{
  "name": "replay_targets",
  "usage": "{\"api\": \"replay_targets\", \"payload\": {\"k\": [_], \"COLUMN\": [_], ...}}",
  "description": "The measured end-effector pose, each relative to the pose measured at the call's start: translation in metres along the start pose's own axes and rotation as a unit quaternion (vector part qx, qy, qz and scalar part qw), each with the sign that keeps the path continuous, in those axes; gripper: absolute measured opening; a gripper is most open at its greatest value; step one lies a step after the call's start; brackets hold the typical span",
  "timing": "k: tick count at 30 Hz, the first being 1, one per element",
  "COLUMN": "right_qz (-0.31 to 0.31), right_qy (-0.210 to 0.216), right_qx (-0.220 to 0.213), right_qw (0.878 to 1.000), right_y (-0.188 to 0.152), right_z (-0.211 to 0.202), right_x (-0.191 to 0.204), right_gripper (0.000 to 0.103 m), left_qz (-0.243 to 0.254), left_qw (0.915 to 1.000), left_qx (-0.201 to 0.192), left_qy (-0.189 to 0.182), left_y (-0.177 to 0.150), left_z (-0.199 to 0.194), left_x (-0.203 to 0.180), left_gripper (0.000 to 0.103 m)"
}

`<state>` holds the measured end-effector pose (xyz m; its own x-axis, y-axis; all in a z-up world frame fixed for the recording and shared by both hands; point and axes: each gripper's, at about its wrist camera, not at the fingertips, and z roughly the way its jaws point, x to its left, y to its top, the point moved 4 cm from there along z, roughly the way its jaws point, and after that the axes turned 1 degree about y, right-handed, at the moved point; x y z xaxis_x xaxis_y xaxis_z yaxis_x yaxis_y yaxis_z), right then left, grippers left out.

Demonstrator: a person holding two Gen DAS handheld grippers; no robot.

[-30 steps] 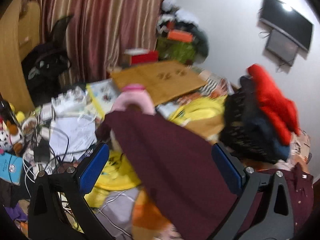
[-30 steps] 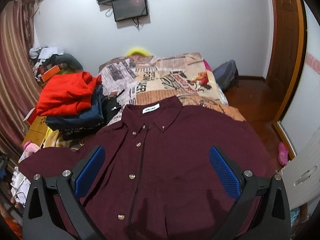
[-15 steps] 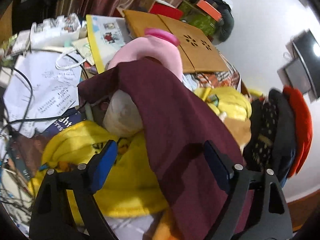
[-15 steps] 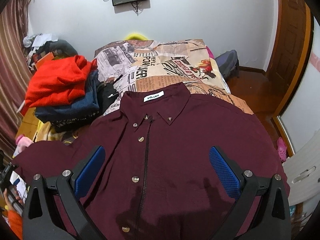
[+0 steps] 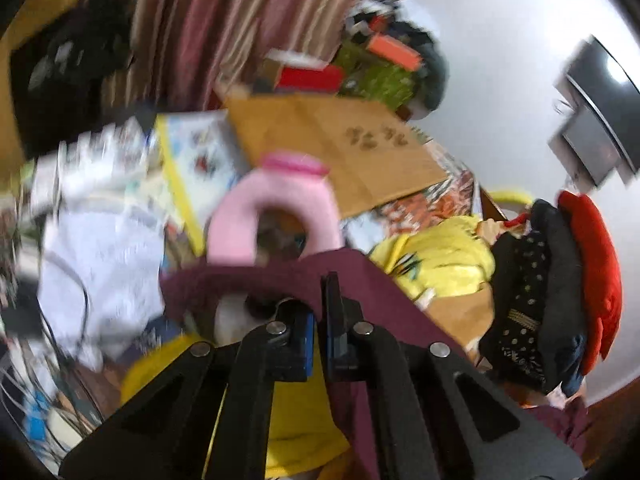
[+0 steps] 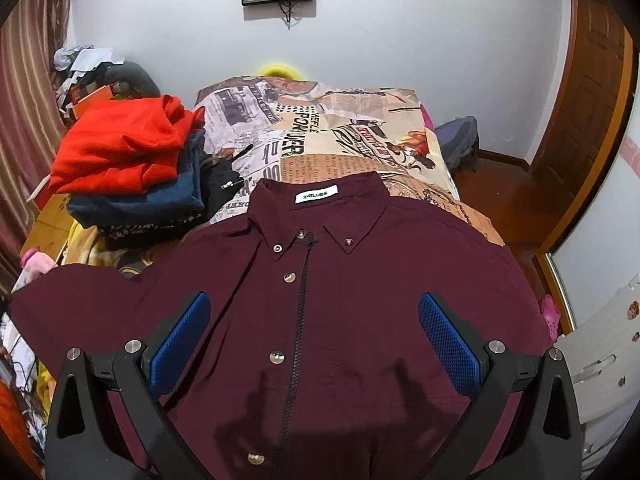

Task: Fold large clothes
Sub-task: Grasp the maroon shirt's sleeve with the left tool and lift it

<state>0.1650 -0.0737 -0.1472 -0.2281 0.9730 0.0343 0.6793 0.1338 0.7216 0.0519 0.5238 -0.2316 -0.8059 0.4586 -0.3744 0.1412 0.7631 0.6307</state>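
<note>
Left gripper (image 5: pixel 318 320) has swung in and clenched on the maroon shirt (image 6: pixel 340 300) sleeve edge since earlier. Right gripper (image 6: pixel 314 340), fingers released, hovers above shirt front, collar at 12. We'd lift the sleeve taut, fold inward; clothes pile (image 6: pixel 128 160) at 10.

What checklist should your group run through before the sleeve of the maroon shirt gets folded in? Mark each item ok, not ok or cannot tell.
1. Left tool shut on the sleeve edge: ok.
2. Right tool open, over the maroon shirt front: ok.
3. Shirt buttoned, collar lying flat: ok.
4. Clothes pile clear of the shirt body: ok.
5. Sleeve free of the pink pillow: cannot tell, blurred.
</note>
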Motion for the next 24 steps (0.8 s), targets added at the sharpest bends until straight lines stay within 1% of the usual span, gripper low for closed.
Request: {"api": "replay_targets", "payload": {"k": [3,5,6,7,8,11,12,13,16,19,20,22,23,24], "right_qz": [-0.002,-0.003,-0.002,-0.001,0.0,0.005,0.009,0.012,0.016,0.009,0.007,0.003,0.002,0.001], "right_qy": [0.002,0.002,0.003,0.003,0.002,-0.002,-0.002,-0.001,-0.003,-0.008,-0.009,-0.006,-0.002,0.003], "right_qx": [-0.004,-0.007,-0.009,-0.01,-0.012,-0.015,-0.015,-0.015,-0.02,-0.026,-0.027,-0.027,-0.025,-0.023], "right_qw": [1.0,1.0,1.0,1.0,1.0,1.0,1.0,1.0,1.0,1.0,1.0,1.0,1.0,1.0], "right_y": [-0.001,-0.001,-0.001,-0.002,-0.002,-0.003,-0.004,-0.005,-0.006,-0.006,-0.006,-0.007,-0.008,-0.009], "right_z": [-0.002,-0.004,-0.005,-0.007,-0.008,-0.01,-0.01,-0.01,-0.013,-0.013,-0.013,-0.01,-0.009,-0.007], "right_x": [0.003,0.002,0.001,0.0,-0.002,-0.007,-0.011,-0.013,-0.021,-0.028,-0.03,-0.034,-0.035,-0.037], "right_gripper": [0.103,0.103,0.103,0.103,0.103,0.103,0.103,0.103,0.103,0.103,0.103,0.103,0.103,0.103], "left_qz": [0.054,0.091,0.103,0.115,0.123,0.169,0.177,0.189,0.211,0.233,0.247,0.267,0.278,0.285], "left_qw": [0.9978,0.9937,0.992,0.9892,0.987,0.9756,0.9727,0.9679,0.9587,0.9477,0.9423,0.9343,0.928,0.9236], "left_qx": [-0.035,-0.055,-0.059,-0.063,-0.066,-0.086,-0.088,-0.087,-0.076,-0.047,-0.035,-0.022,-0.01,-0.002], "left_qy": [-0.019,-0.035,-0.043,-0.066,-0.08,-0.111,-0.122,-0.141,-0.176,-0.213,-0.223,-0.235,-0.248,-0.257], "left_y": [0.016,0.021,0.022,0.021,0.02,0.007,0.002,-0.006,-0.029,-0.061,-0.076,-0.097,-0.112,-0.121], "left_z": [-0.022,-0.039,-0.045,-0.054,-0.061,-0.089,-0.095,-0.105,-0.122,-0.135,-0.139,-0.143,-0.145,-0.148], "left_x": [-0.041,-0.075,-0.088,-0.104,-0.115,-0.16,-0.169,-0.184,-0.212,-0.244,-0.258,-0.277,-0.292,-0.303], "left_gripper": [0.002,0.002,0.002,0.002,0.002,0.002,0.002,0.002,0.002,0.002,0.002,0.002,0.002,0.002]}}
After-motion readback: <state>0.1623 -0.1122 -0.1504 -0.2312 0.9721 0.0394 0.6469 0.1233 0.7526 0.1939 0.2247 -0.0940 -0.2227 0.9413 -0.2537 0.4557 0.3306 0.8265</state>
